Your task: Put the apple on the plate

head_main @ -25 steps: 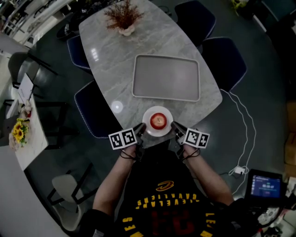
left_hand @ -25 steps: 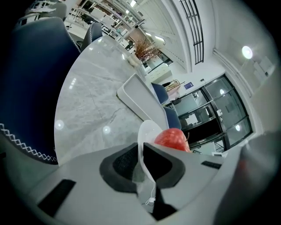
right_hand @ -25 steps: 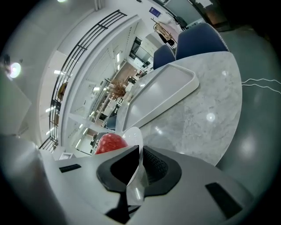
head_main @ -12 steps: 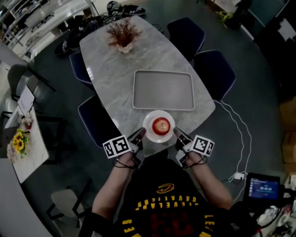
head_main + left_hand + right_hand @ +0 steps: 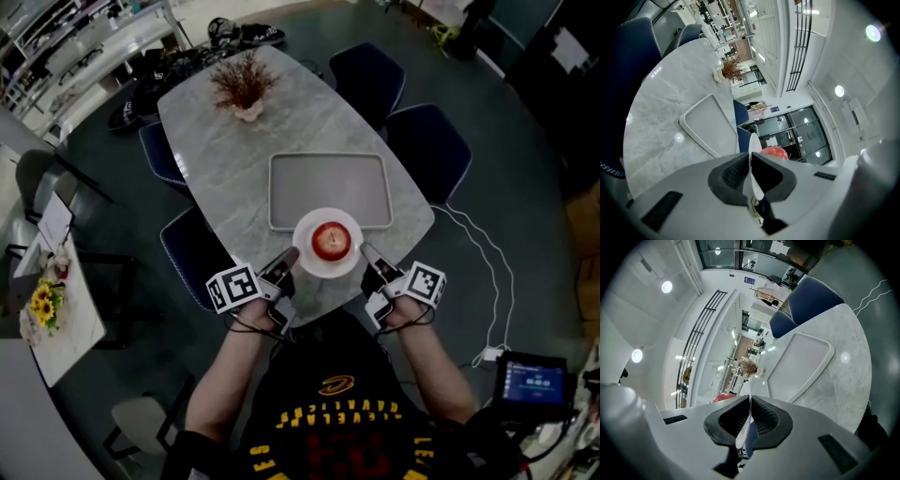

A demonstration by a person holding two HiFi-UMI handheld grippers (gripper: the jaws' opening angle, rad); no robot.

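Apple (image 5: 330, 240) was already on the plate (image 5: 305, 234). Left gripper (image 5: 287, 258) fingers had just been closing onto the rim, right gripper (image 5: 367, 252) fingers pinched the other side, and together they'd lifted the plate off the counter (image 5: 225, 159), toward the tray (image 5: 328, 183). Task looked basically done.

Red apple (image 5: 330, 240), white plate (image 5: 302, 251), pale grey veined marble table (image 5: 225, 159), light grey tray (image 5: 328, 183), navy blue chairs (image 5: 429, 150), black-and-white square markers (image 5: 232, 286).
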